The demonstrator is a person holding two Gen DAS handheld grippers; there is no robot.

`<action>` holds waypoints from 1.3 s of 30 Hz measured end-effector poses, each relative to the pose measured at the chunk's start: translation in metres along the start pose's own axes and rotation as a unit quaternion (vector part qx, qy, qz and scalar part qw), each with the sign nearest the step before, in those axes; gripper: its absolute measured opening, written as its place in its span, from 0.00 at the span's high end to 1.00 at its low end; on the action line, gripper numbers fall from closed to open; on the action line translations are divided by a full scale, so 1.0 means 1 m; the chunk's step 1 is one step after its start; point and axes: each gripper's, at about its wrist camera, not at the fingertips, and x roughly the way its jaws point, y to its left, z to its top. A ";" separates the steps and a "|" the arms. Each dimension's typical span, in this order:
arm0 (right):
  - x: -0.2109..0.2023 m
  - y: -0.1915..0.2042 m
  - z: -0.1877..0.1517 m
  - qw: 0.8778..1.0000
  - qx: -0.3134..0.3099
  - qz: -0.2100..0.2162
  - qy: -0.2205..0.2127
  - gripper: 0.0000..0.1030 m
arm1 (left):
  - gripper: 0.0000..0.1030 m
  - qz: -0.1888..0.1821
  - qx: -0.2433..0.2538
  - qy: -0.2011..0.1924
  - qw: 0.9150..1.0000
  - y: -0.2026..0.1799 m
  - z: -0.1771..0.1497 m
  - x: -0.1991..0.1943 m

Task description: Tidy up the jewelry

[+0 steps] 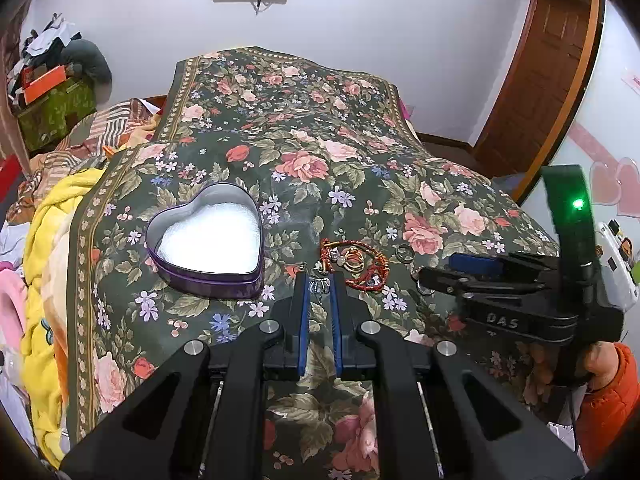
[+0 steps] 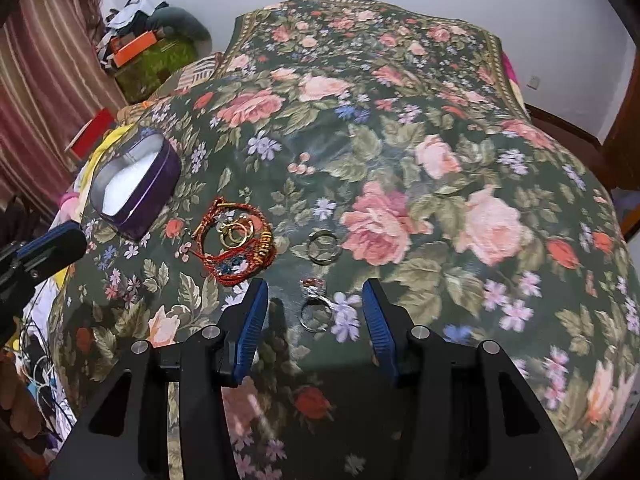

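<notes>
My left gripper is shut on a small silver piece of jewelry, held just above the floral cloth, right of the heart-shaped purple tin with its white foam lining. Beyond the tips lies a tangle of red cord bracelets and gold rings. My right gripper stands open over a silver ring with a red stone; its pads do not touch the ring. A plain clear ring lies just past it. The bracelet pile and the tin sit to the left.
The floral cloth covers a raised surface that drops away at its edges. Yellow and pink bedding is piled on the left. A hand in an orange sleeve holds the right gripper. The left gripper shows at the left edge.
</notes>
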 end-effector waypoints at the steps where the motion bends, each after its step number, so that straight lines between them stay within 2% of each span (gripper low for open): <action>1: 0.001 0.000 -0.001 1.000 -0.001 0.003 0.001 0.57 | 0.91 0.000 -0.001 0.000 1.000 0.001 0.000 0.000; 2: 0.004 0.002 -0.001 1.000 -0.004 0.003 0.001 0.60 | 0.91 0.000 -0.002 0.000 1.000 0.001 0.000 0.000; 5: 0.010 0.005 -0.002 1.000 -0.013 0.000 0.009 0.81 | 0.91 0.002 -0.003 0.000 1.000 0.003 0.000 0.001; 13: 0.003 0.009 -0.002 1.000 -0.019 0.009 0.000 0.82 | 0.91 0.005 -0.007 -0.005 1.000 0.008 0.002 0.000; 14: 0.001 0.011 -0.001 1.000 -0.020 0.010 -0.003 0.85 | 0.91 0.005 -0.007 -0.006 1.000 0.009 0.002 -0.002; 15: 0.000 0.013 0.001 1.000 -0.021 0.012 -0.006 0.96 | 0.91 0.006 -0.007 -0.008 1.000 0.009 0.003 -0.003; 18: -0.011 0.020 0.008 0.999 -0.022 0.026 -0.020 0.96 | 0.91 0.013 -0.007 -0.017 1.000 0.013 0.007 -0.008; 21: -0.015 0.031 0.015 0.998 -0.045 0.009 -0.036 0.96 | 0.91 0.021 -0.008 -0.029 0.999 0.019 0.012 -0.014; 27: -0.015 0.026 0.011 0.999 -0.041 0.013 -0.028 0.94 | 0.91 0.033 -0.018 -0.047 0.998 0.033 0.020 -0.025; 28: -0.014 0.024 0.009 0.999 -0.042 0.015 -0.020 0.93 | 0.91 0.034 -0.020 -0.049 0.998 0.035 0.021 -0.026; 30: -0.012 0.023 0.007 0.999 -0.046 0.012 -0.007 0.77 | 0.91 0.035 -0.025 -0.050 0.998 0.039 0.022 -0.027; 32: -0.010 0.023 0.002 0.999 -0.053 0.001 -0.006 0.66 | 0.91 0.035 -0.031 -0.051 0.998 0.042 0.022 -0.026; 39: 0.004 0.020 -0.006 0.998 -0.054 -0.005 0.021 0.64 | 0.91 0.033 -0.036 -0.041 0.998 0.045 0.017 -0.019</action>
